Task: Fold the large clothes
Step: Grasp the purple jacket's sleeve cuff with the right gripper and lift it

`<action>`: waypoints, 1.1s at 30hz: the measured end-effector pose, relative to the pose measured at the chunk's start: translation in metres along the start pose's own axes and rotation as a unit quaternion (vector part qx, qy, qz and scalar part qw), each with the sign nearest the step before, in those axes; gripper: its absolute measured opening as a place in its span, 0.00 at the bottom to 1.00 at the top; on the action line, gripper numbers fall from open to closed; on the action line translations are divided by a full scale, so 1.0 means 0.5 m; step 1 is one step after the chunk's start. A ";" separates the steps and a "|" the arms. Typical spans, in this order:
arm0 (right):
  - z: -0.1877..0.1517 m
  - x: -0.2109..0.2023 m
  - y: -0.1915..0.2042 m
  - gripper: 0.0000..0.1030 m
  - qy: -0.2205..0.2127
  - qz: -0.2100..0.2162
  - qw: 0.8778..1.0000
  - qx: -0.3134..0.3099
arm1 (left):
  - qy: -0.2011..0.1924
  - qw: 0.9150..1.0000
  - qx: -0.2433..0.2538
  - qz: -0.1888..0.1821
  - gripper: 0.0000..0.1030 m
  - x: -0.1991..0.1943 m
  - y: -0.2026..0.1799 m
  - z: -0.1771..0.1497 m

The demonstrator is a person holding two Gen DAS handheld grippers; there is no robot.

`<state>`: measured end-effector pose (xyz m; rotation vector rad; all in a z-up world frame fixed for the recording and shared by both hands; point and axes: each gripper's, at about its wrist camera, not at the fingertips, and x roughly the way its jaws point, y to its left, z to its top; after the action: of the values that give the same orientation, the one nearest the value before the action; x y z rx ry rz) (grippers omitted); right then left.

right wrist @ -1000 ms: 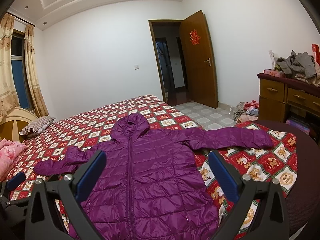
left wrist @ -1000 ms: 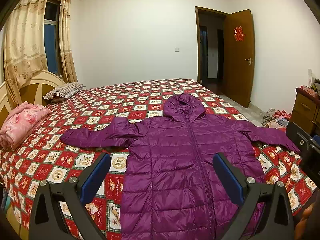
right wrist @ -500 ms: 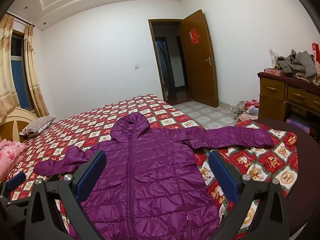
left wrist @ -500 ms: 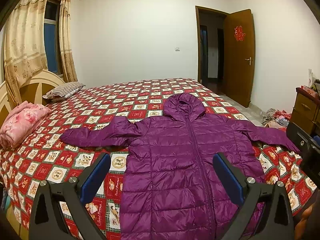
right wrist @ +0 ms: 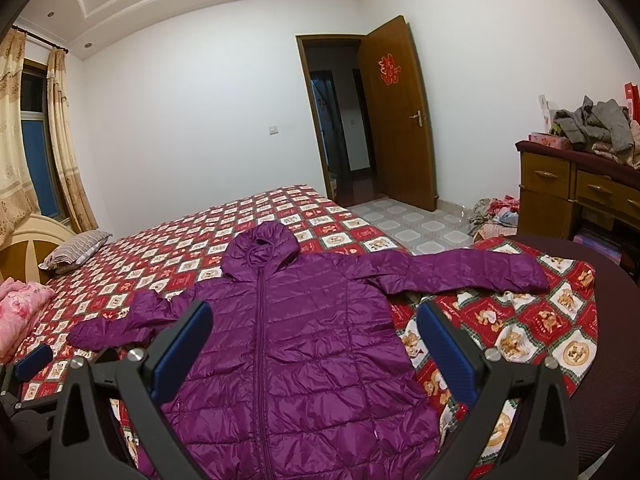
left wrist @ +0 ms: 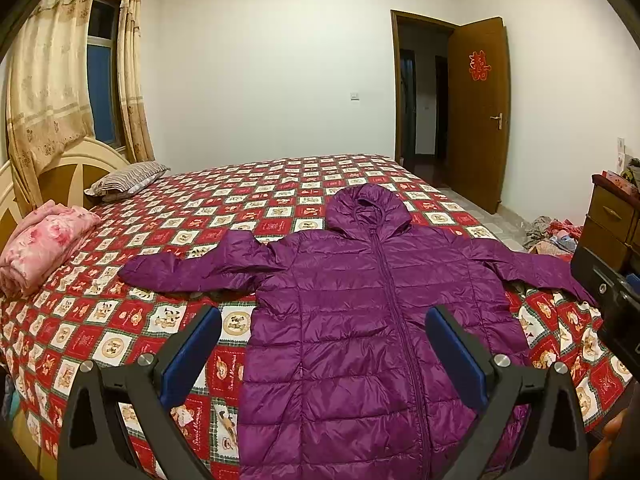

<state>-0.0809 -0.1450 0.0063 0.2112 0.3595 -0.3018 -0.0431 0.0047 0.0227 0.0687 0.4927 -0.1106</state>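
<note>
A purple hooded puffer jacket (left wrist: 360, 312) lies flat and zipped on the bed, front up, hood toward the far side and both sleeves spread out. The right wrist view shows the same jacket (right wrist: 296, 344), its right sleeve stretched toward the bed's edge. My left gripper (left wrist: 322, 340) hovers open above the jacket's lower left part, nothing between its blue pads. Over the jacket's lower right side my right gripper (right wrist: 314, 340) is open too and holds nothing. The jacket's hem is hidden below both views.
The bed (left wrist: 256, 196) has a red and white checked cover. A folded pink blanket (left wrist: 44, 244) and a striped pillow (left wrist: 128, 174) lie at the headboard end. A wooden dresser (right wrist: 576, 192) piled with clothes stands right, with clothes on the floor (right wrist: 496, 216) and an open door (right wrist: 396, 120).
</note>
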 end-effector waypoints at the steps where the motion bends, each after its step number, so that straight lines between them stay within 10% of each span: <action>1: 0.000 0.000 0.000 1.00 0.000 0.000 1.000 0.000 | 0.000 1.000 0.000 0.000 0.99 0.000 0.000 0.000; 14: -0.024 0.075 -0.054 1.00 0.061 0.003 0.998 0.028 | 0.039 0.998 0.004 -0.054 0.99 0.067 -0.007 -0.020; 23: 0.012 0.165 -0.316 1.00 0.078 -0.079 0.987 0.120 | 0.046 0.995 -0.039 -0.079 0.99 0.186 0.080 0.007; 33: 0.015 0.333 -0.711 0.81 0.135 -0.232 0.921 0.282 | 0.028 0.992 -0.113 -0.055 0.99 0.304 0.167 0.051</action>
<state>-0.0457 -0.5205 -0.1024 0.7452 0.5915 -0.8521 0.1121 0.0715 -0.0237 -0.1787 0.5631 -0.1610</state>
